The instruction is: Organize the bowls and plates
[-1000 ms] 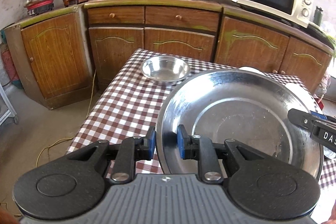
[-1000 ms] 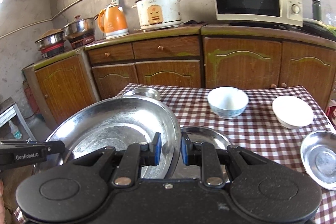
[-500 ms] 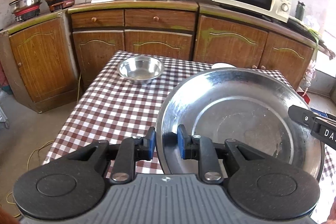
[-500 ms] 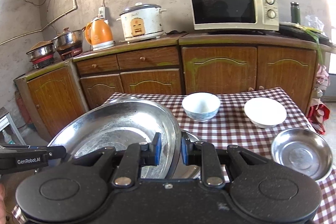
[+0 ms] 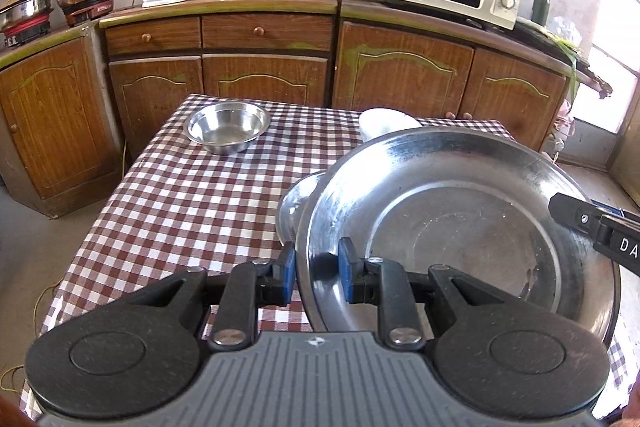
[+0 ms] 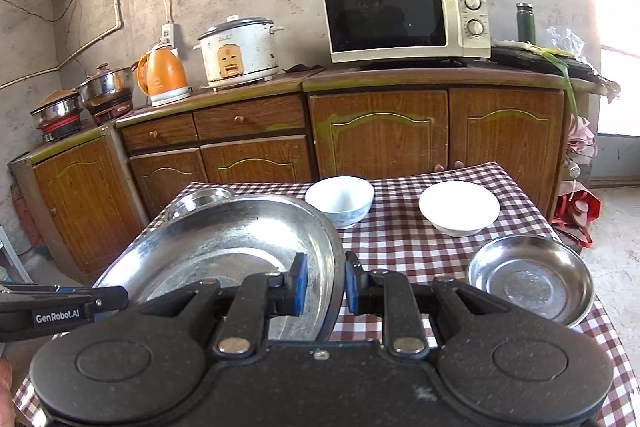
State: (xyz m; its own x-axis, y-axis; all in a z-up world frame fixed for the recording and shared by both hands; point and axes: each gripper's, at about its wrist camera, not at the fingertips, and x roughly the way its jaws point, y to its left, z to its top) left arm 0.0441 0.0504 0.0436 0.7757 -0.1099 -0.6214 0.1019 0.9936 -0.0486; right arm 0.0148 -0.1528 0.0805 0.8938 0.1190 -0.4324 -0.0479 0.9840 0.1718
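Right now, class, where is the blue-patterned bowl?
In the right wrist view, the blue-patterned bowl sits on the table's far side, between the big steel plate and the white bowl.

The left tongs point(image 5: 316, 277), low in the frame, have a ribbed grey body, black speckled round-lobed arms, silver screws and blue pads. The right tongs point(image 6: 323, 283) match, with a black body; white "GenRobot.AI" lettering marks a finger.

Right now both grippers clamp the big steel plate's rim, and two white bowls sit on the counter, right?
Not quite. Both grippers do clamp the plate, but the two white bowls sit on the checked table, as the right wrist view shows.
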